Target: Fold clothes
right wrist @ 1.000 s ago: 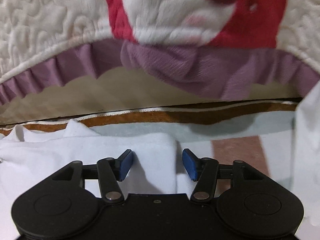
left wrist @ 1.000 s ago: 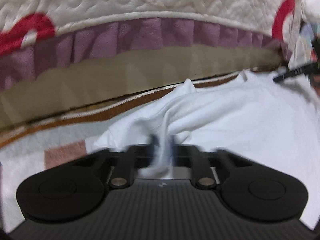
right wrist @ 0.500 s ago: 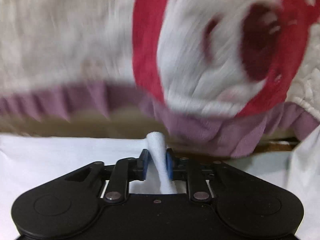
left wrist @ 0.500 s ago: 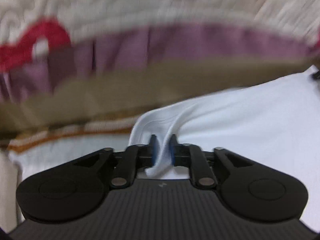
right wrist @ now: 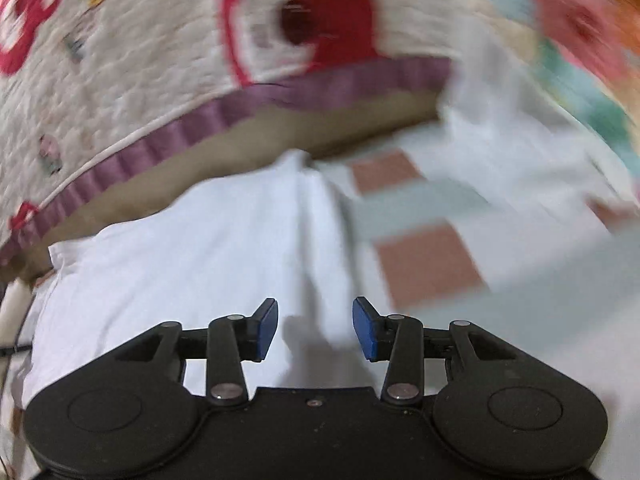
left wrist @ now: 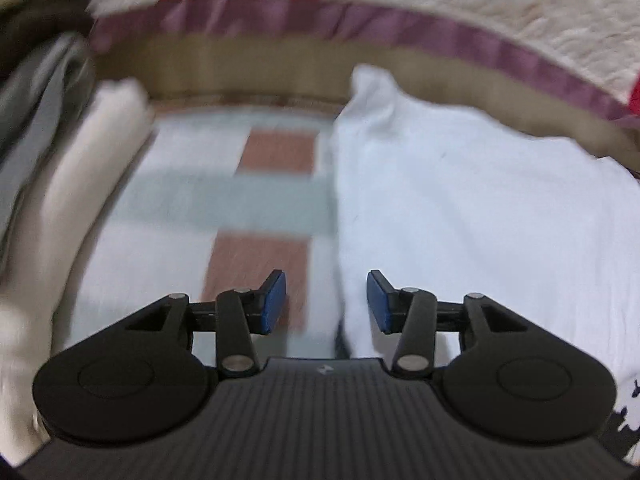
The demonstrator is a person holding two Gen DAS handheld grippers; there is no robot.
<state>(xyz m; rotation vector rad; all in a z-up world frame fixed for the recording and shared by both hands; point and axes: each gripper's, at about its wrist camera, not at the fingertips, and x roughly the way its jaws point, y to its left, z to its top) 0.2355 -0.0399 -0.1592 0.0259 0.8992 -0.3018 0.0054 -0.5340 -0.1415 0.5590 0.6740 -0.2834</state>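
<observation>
The left gripper (left wrist: pixel 326 302) has its jaws spread wide with nothing between the blue pads (left wrist: pixel 274 300), poised just above the left edge of the white garment (left wrist: pixel 460 208). The right gripper (right wrist: pixel 315 328) is likewise parted and empty, its pads (right wrist: pixel 366 334) straddling a raised crease near the garment's right edge (right wrist: pixel 200 252). The garment lies spread on a checked mat (left wrist: pixel 224 196) of pale green, white and brown squares, which shows bare to the left of the cloth in the left wrist view and to the right of it (right wrist: pixel 424 256) in the right wrist view. At the far left of the left view lie cream folded cloth (left wrist: pixel 80 176) and something grey beyond it, both blurred. Behind the garment hangs a quilted bedspread (right wrist: pixel 120 80) with red motifs and a purple ruffle (right wrist: pixel 168 136) along its lower edge.
</observation>
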